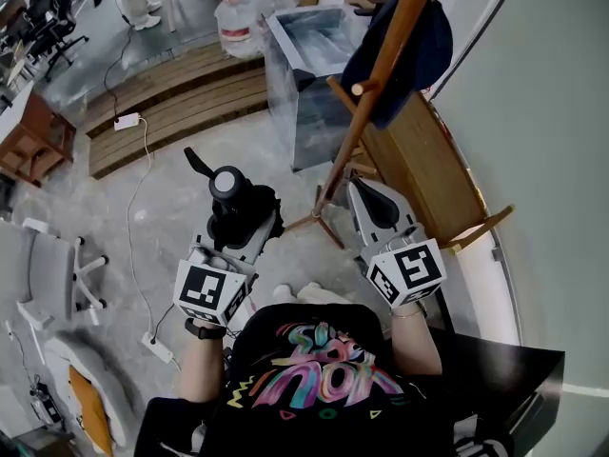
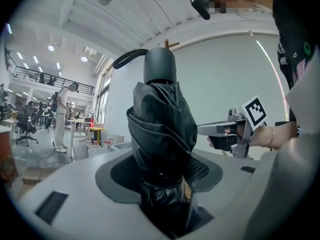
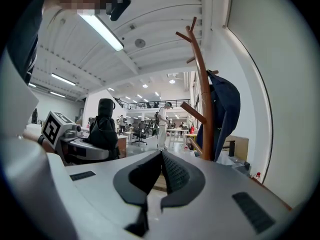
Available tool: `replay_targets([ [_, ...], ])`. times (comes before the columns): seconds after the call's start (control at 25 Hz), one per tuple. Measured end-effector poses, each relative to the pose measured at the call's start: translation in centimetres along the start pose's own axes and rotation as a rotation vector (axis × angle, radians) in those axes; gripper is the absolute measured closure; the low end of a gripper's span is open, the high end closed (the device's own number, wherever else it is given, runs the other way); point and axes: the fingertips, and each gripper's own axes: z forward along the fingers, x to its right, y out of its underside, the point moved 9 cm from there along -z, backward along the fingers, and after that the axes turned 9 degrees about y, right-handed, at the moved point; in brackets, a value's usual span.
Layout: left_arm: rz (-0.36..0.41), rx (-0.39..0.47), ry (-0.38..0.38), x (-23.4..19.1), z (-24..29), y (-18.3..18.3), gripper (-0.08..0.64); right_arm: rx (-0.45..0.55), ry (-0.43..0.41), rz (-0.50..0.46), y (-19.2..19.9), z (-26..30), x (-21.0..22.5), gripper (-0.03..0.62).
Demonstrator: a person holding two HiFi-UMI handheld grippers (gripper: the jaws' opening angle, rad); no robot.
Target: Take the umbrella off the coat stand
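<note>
A folded black umbrella (image 1: 234,201) with a round grey handle cap and a wrist strap stands upright in my left gripper (image 1: 244,225), whose jaws are shut on its bunched fabric (image 2: 161,134). It hangs free of the wooden coat stand (image 1: 379,69), which rises to the right with a navy garment (image 1: 419,41) on a peg. My right gripper (image 1: 369,196) is near the stand's base, jaws shut with nothing between them (image 3: 161,158). The right gripper view shows the stand (image 3: 204,109) ahead and the umbrella (image 3: 103,129) to its left.
A clear plastic bin (image 1: 312,60) stands behind the stand, and a wooden board (image 1: 428,165) leans along the wall at right. A low wooden platform (image 1: 171,103) lies at the back left. White chairs (image 1: 52,284) and a power cable (image 1: 143,160) are on the floor at left.
</note>
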Motion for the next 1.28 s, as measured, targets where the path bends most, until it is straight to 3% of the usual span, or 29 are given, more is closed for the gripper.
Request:
replay_targets([
  [0.28,-0.002,0.002,-0.019,0.5,-0.7,1.1,0.310,-0.013,0.013,0.032,1.3,-0.3,0.4,0.577],
  [0.44,-0.040,0.048,-0.036,0.5,-0.5,1.5,0.310,-0.030,0.031,0.058,2.0,-0.5,1.0,0.577],
  [1.28,-0.062,0.031,0.012,0.6,2.0,2.5,0.310,-0.053,0.079,0.096,3.1,-0.4,3.1,0.577],
])
